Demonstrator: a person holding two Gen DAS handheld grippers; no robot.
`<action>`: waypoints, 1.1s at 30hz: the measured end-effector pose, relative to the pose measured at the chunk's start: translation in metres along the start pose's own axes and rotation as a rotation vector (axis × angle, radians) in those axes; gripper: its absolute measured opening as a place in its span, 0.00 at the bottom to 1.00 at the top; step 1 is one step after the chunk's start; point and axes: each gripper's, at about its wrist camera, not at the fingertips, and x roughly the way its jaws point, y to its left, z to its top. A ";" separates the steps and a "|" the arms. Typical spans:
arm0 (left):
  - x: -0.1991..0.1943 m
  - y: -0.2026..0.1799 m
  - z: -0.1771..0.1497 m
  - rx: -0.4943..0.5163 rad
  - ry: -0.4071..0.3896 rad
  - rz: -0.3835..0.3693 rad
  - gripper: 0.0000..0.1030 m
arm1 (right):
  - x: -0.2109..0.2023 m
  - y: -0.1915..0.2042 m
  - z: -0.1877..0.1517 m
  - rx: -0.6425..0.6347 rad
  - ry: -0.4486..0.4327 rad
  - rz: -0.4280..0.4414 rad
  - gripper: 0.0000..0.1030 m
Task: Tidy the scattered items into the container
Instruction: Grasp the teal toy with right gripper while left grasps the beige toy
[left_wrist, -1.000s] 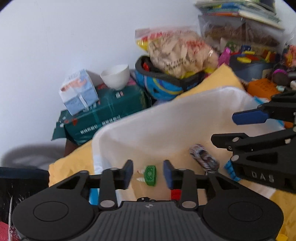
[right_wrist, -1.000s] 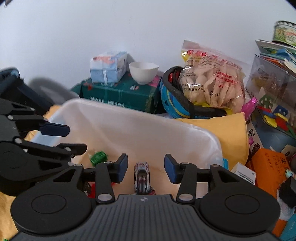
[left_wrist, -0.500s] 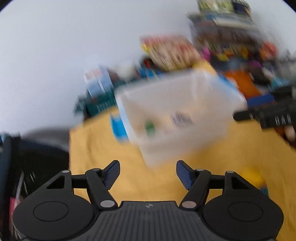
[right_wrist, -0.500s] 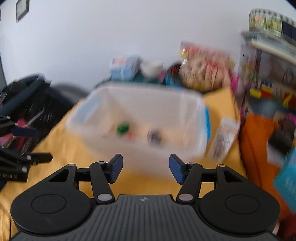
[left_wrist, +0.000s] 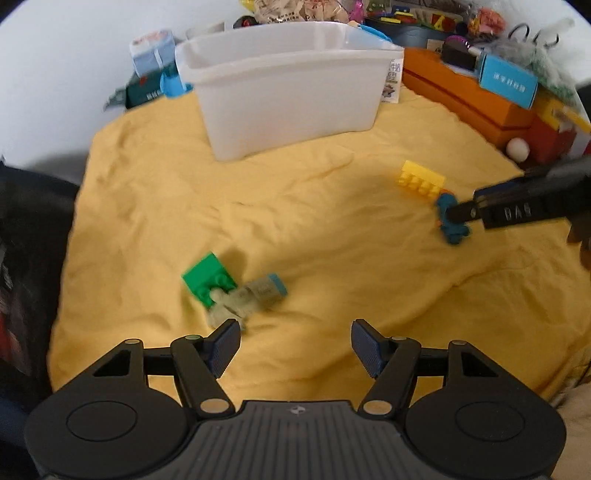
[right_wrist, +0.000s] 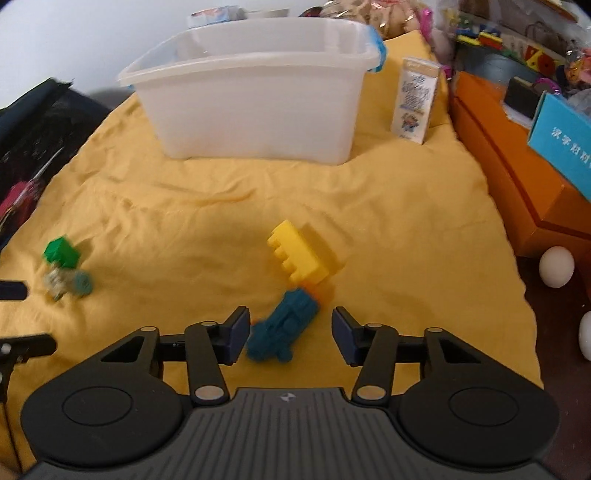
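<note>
Both loads now in the bin (right_wrist: 255, 110). We hover left gripper (left_wrist: 295, 349) empty and spread; right gripper (right_wrist: 290, 338), unclamped, narrows around the teal toy (right_wrist: 284, 328) mid-cloth.

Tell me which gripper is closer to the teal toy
Right. The right gripper is open around the teal toy, its jaws closing in without pressing it yet. The left gripper hovers open across the cloth, near the green block.

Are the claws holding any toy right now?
No. The left claw is open over bare yellow cloth. The right claw, its jaws just closing, straddles the teal plastic toy without gripping it.
</note>
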 end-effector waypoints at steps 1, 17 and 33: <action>0.002 0.002 0.000 -0.008 0.000 0.012 0.68 | 0.004 0.000 -0.001 0.009 0.011 -0.017 0.49; 0.028 0.009 0.000 -0.058 0.064 -0.212 0.55 | -0.007 0.029 -0.028 -0.199 0.041 0.035 0.28; 0.057 -0.011 0.026 -0.057 0.090 -0.074 0.38 | -0.008 0.028 -0.031 -0.165 0.009 -0.011 0.48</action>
